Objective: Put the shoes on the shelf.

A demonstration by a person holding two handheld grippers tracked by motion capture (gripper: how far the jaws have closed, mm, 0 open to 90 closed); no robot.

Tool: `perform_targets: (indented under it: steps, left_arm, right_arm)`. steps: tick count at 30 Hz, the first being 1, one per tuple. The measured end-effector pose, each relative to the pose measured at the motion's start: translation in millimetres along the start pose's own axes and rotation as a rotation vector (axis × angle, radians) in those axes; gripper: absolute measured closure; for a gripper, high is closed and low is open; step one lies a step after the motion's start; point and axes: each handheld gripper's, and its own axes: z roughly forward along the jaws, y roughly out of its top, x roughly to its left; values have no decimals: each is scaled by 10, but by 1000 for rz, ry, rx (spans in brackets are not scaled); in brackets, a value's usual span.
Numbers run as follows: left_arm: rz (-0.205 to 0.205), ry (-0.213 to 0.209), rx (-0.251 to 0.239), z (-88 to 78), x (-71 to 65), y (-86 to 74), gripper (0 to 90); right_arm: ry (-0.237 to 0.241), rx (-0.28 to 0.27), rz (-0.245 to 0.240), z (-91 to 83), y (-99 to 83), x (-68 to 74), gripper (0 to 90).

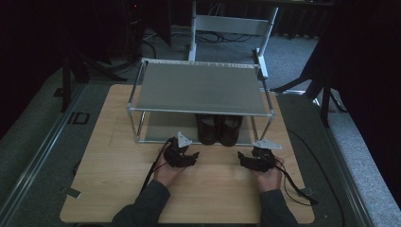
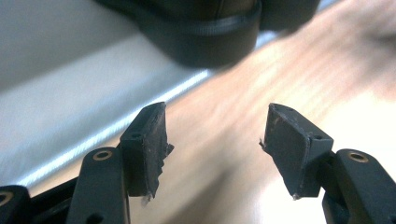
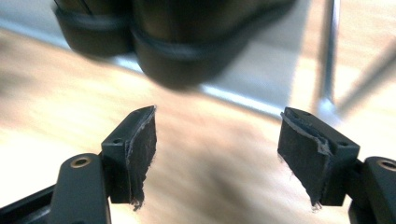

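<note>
A pair of dark brown shoes (image 1: 219, 128) stands side by side on the lower shelf of a metal rack (image 1: 201, 87), toes toward me. My left gripper (image 1: 189, 154) rests low on the table just in front of the left shoe, jaws open and empty. In the left gripper view the gripper (image 2: 215, 140) faces a shoe toe (image 2: 205, 32) beyond its fingertips. My right gripper (image 1: 246, 159) sits in front and to the right of the shoes, also open and empty. In the right gripper view the gripper (image 3: 217, 149) points at both toes (image 3: 187, 42).
The rack has a bare grey top shelf and thin corner posts (image 3: 329, 51); its lower shelf edge (image 2: 70, 149) lies right ahead of my jaws. The wooden table (image 1: 113, 161) spreads around my hands. Cables trail from both grippers. A white frame (image 1: 231, 23) stands behind the table.
</note>
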Motion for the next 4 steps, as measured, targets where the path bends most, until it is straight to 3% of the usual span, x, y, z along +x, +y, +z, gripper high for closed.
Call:
perform_targets:
  steps: [4]
  left_arm:
    - [-19,24,11,-128,78,-171,397]
  right_arm:
    - [-41,36,17,-53,-134,-137,278]
